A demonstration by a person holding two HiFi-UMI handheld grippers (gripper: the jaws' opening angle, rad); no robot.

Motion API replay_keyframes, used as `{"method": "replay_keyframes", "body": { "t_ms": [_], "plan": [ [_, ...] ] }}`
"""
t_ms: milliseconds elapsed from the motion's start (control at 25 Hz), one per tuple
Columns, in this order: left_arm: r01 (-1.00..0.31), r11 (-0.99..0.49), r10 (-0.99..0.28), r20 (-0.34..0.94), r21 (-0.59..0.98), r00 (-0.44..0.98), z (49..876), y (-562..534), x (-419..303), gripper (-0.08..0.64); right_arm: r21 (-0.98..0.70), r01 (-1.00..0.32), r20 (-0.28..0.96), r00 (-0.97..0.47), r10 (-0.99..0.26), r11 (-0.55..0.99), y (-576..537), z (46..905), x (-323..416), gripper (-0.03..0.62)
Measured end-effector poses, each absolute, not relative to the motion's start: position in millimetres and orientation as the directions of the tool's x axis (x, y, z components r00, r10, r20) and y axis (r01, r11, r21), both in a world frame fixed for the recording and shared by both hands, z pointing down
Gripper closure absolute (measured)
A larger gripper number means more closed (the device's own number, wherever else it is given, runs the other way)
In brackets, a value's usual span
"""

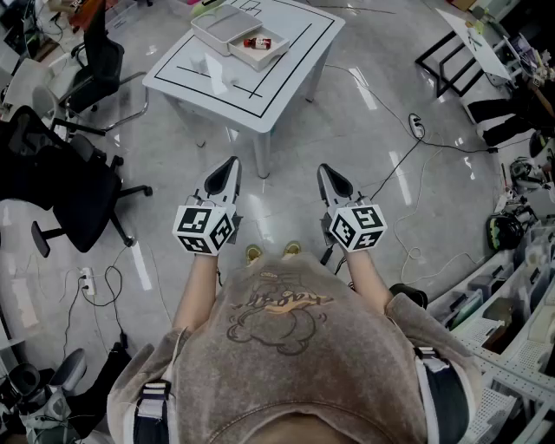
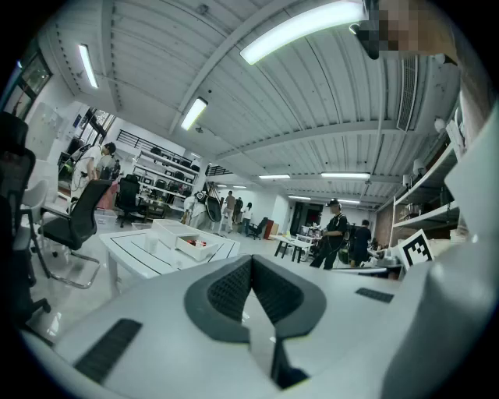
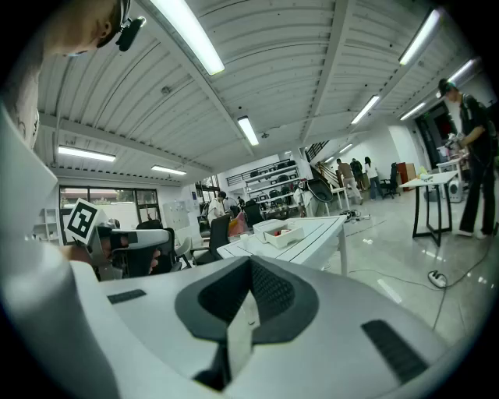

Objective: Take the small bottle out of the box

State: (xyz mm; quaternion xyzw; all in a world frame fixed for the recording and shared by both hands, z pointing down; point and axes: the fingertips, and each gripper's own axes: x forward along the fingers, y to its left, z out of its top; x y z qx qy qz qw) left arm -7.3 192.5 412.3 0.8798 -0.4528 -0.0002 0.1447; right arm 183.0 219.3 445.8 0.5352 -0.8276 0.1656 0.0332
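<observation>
Head view: bottle (image 1: 257, 42) in box (image 1: 276, 50), on bench (image 1: 277, 82), upper centre. Your left gripper (image 1: 229, 165) and right gripper (image 1: 326, 172): fingers clenched, empty, well short. Step: approach. Next: walk up, open fingers over bottle.

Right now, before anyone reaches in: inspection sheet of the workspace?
Surface: white table with black line markings.
Job's things: small bottle inside the open white box.
Clutter: second white tray beside the box.
Grippers: left claw and right claw both shut, empty, short of the table.
Cables: cable and power strip on the floor.
Surroundings: office chairs left, shelving right.
</observation>
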Motion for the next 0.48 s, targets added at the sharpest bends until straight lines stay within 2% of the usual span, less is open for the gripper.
{"method": "replay_keyframes", "body": {
  "t_ms": [480],
  "plan": [
    [-0.786, -0.566, -0.783, 0.137, 0.249, 0.607, 413.3, 185.2, -26.9, 0.552, -0.269, -0.897, 0.234, -0.413, -0.88, 0.35, 213.5, 450.1, 162.5, 0.595]
  ]
}}
